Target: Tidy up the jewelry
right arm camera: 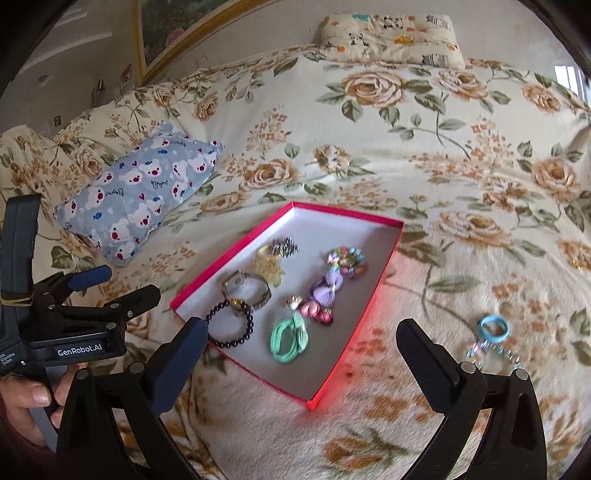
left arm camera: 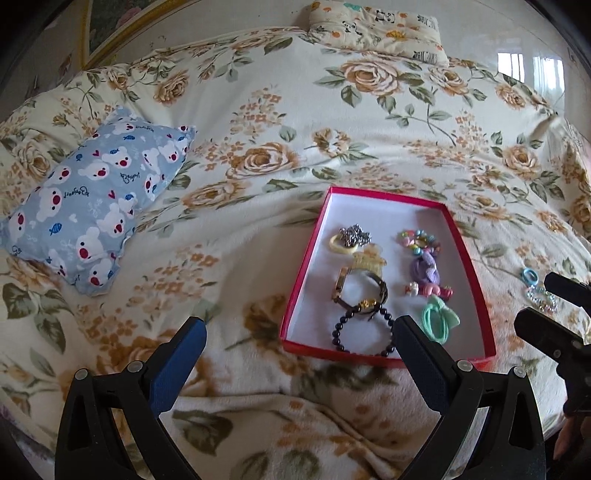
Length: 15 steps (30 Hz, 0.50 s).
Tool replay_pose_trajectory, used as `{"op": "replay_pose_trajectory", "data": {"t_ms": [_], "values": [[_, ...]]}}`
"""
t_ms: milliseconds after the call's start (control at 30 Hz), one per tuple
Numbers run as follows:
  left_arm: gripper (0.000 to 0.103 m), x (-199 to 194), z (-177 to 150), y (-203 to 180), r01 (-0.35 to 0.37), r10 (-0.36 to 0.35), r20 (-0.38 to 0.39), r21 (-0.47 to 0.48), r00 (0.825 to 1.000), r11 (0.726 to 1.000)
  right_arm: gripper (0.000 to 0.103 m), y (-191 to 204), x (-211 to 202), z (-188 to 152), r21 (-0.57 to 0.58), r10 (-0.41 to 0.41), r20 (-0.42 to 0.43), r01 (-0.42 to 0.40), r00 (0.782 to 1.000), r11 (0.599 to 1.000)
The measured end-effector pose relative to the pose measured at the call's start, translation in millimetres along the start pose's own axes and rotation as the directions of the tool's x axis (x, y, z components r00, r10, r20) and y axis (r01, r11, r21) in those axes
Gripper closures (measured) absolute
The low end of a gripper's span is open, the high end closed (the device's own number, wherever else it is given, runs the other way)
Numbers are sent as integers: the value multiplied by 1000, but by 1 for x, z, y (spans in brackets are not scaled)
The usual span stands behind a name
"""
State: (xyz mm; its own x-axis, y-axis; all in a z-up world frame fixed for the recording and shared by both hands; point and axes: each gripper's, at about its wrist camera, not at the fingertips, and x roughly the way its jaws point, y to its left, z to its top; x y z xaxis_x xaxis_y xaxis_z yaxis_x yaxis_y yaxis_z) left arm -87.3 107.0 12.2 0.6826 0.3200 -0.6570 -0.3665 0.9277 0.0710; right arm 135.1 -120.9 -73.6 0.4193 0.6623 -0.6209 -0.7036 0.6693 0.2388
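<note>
A shallow red box (left arm camera: 472,258) (right arm camera: 384,280) with a white floor lies on the floral bedspread. It holds a dark bead bracelet (left arm camera: 364,332) (right arm camera: 231,325), a watch (left arm camera: 360,288) (right arm camera: 247,290), a mint hair tie (left arm camera: 439,319) (right arm camera: 290,339), a purple bow (left arm camera: 424,271) (right arm camera: 327,290), a colourful bead bracelet (right arm camera: 349,260) and other pieces. A blue hair tie (right arm camera: 493,326) (left arm camera: 530,275) and a clear bead bracelet (right arm camera: 495,354) (left arm camera: 541,299) lie on the bedspread right of the box. My left gripper (left arm camera: 299,343) is open and empty at the box's near edge. My right gripper (right arm camera: 301,347) is open and empty above the box's near corner.
A blue bear-print pillow (left arm camera: 88,210) (right arm camera: 144,192) lies left of the box. A cream animal-print pillow (left arm camera: 376,29) (right arm camera: 391,35) lies at the far edge of the bed. A framed picture (right arm camera: 166,33) leans behind the bed. The bedspread is soft and wrinkled.
</note>
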Motion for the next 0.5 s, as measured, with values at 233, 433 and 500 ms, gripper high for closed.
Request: {"op": "replay_pose_trajectory", "data": {"t_ms": [233,433,500], "values": [[1,-2,-1,-2,-4,5,-28,18,1000,1000,0,-2,2,-9,29,-10,-12,11,1000,1000],[1,-7,-1,-1,7,-6,-25,18,1000,1000,0,2,3,-13,23,-9,-18,9,1000,1000],[1,-8,-1,-1,12,-12,-24,14,1000,1000,0,3,3,-14,17,-14,-17,14,1000,1000]]}}
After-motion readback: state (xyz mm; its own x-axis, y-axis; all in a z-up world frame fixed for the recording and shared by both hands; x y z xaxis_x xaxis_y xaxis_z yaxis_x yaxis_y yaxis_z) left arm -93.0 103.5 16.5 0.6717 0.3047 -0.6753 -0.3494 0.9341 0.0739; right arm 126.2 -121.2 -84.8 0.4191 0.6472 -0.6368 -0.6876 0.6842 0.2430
